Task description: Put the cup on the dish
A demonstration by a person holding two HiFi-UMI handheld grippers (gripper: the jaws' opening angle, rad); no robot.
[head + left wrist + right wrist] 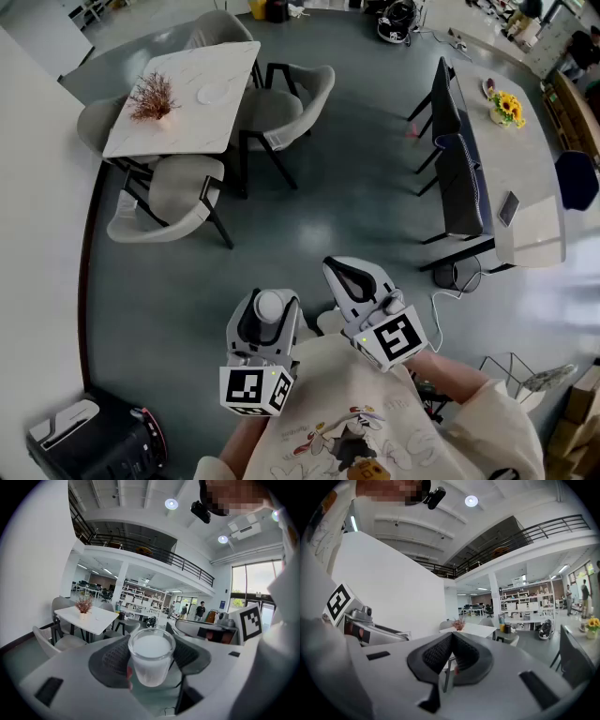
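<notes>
Left gripper (269, 309): the dark ribbed pads (111, 660) are pressing on both sides of the cup (150, 660), gripping it upright with the jaws standing wide. The cup is frosted and translucent and its mouth is showing white; cannot tell whether that is contents or the wall. Right gripper (451, 639): the jaws are lying clenched together with nothing between them. Each gripper is carrying a cube with square black-and-white markers, the left cube (255, 389) and the right cube (394, 339); these are patterns, not text. The person's shirt (356, 422) is showing a cartoon print with script too small to read. Both grippers are hanging over a grey floor (347, 178), well apart from the white table (178, 122), so the cup is in the air and off the dish (213, 94). The dish is sitting white and bare on the tabletop, near a dried reddish plant (152, 97). Pale chairs (173, 192) are ringing the table. To the right, a long desk (511, 159) is bearing dark monitors (459, 183) and sunflowers (506, 108). The gripper views are showing a high open office with a railed mezzanine (154, 550).
</notes>
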